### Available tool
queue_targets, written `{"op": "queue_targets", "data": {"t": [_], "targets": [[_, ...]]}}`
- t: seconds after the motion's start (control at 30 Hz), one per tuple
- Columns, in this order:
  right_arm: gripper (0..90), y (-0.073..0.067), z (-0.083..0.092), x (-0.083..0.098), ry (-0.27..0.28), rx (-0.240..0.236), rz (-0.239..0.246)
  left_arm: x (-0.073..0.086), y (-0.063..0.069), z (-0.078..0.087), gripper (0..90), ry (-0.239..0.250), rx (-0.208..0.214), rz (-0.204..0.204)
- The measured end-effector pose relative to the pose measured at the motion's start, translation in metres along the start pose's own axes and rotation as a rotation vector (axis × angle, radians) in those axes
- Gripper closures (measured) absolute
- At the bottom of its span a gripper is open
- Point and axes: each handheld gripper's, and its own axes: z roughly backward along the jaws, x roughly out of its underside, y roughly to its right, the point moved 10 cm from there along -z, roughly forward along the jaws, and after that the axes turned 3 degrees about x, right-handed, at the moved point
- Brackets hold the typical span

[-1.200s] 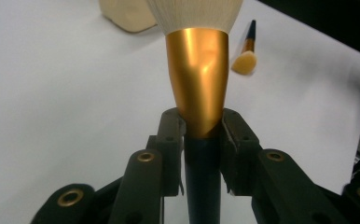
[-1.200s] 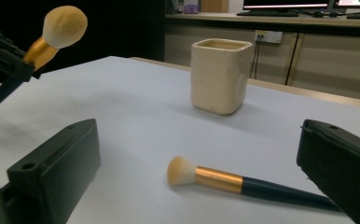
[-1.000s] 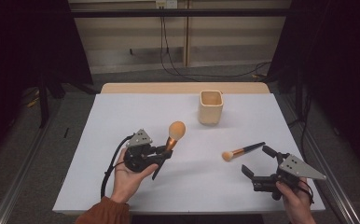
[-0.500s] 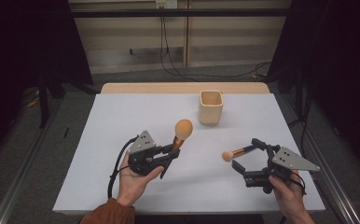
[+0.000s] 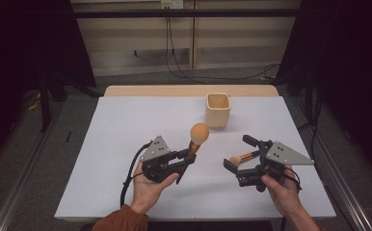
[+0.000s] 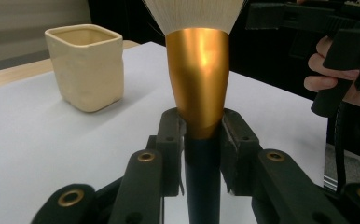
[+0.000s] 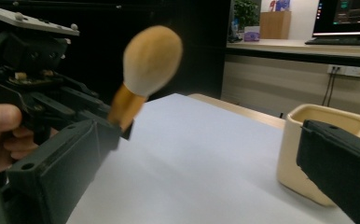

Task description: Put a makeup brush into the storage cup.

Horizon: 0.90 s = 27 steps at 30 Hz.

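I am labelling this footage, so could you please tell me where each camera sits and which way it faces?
High view: above the near edge, facing forward and down; both hands.
Left gripper view: along jaws shut on the gold-ferruled black-handled powder brush.
Right gripper view: between open jaws toward the left gripper.
Shared: square cream ceramic cup.

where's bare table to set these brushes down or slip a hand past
The white table is bare across its left half and along the far edge left of the cream cup. It is crowded at front centre, where the left gripper clamps the big brush and the right gripper, open, straddles the small brush.
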Motion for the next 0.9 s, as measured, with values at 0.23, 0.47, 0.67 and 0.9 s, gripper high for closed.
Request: {"op": "queue_targets", "data": {"t": [0.23, 0.47, 0.67, 0.9], "targets": [[0.0, -0.011, -0.019, -0.012, -0.001, -0.040, -0.003, -0.006, 0.008, -0.014, 71.8, 0.025, 0.017, 0.015], [0.0, -0.024, -0.038, -0.010, -0.025, -0.067, -0.043, -0.005, 0.013, -0.017, 71.8, 0.033, 0.015, 0.005], [0.0, -0.032, -0.047, -0.007, -0.057, -0.082, -0.053, -0.004, 0.012, -0.017, 71.8, 0.032, 0.015, 0.002], [7.6, -0.029, -0.055, -0.006, -0.077, -0.064, -0.083, -0.006, 0.011, -0.016, 71.7, 0.043, 0.012, 0.003]]}}
